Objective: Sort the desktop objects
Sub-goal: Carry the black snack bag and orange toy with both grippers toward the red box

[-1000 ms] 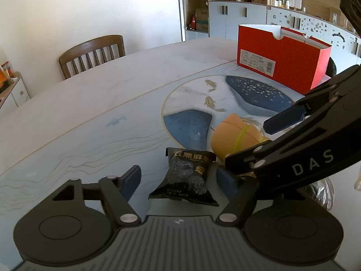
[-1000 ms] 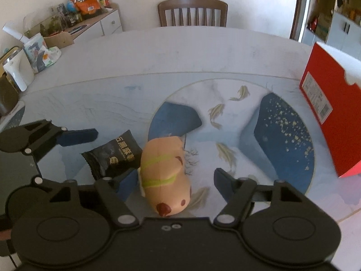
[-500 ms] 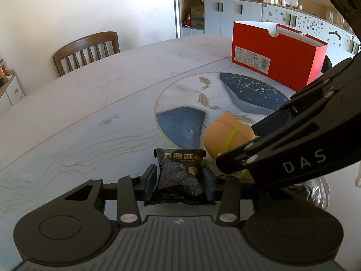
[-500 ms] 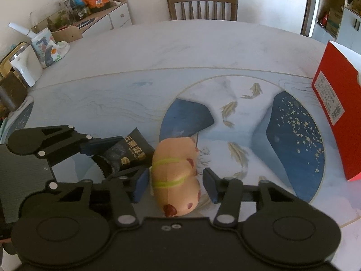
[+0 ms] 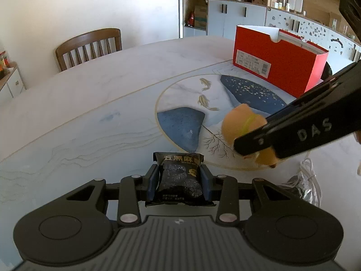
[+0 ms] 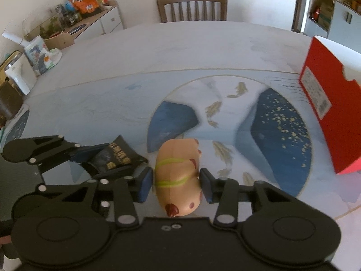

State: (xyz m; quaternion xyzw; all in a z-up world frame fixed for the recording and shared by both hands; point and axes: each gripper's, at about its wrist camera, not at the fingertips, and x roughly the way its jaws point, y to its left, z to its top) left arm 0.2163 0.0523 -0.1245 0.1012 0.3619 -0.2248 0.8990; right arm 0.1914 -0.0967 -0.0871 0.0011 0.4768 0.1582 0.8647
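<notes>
My left gripper (image 5: pixel 179 181) is shut on a black snack packet (image 5: pixel 179 178) with Chinese lettering, held just above the table. The packet also shows in the right wrist view (image 6: pixel 115 157). My right gripper (image 6: pixel 177 185) is shut on a tan hamster toy (image 6: pixel 178 180) with a yellow-green band, its blue pads pressing both flanks. The toy (image 5: pixel 241 124) and the right gripper's arm show at the right of the left wrist view. A red open-topped box (image 5: pixel 277 58) stands at the far right of the table; it also shows in the right wrist view (image 6: pixel 327 113).
The table (image 5: pixel 90 113) has a marble pattern with blue patches and fish. A wooden chair (image 6: pixel 191 6) stands at the far edge. A crumpled clear bag with white cord (image 5: pixel 306 185) lies near the right. A side cabinet (image 6: pixel 67 22) carries clutter at the left.
Both grippers went from open to shut: the left closed on the snack packet, the right on the hamster toy. Both objects now look lifted slightly from the table.
</notes>
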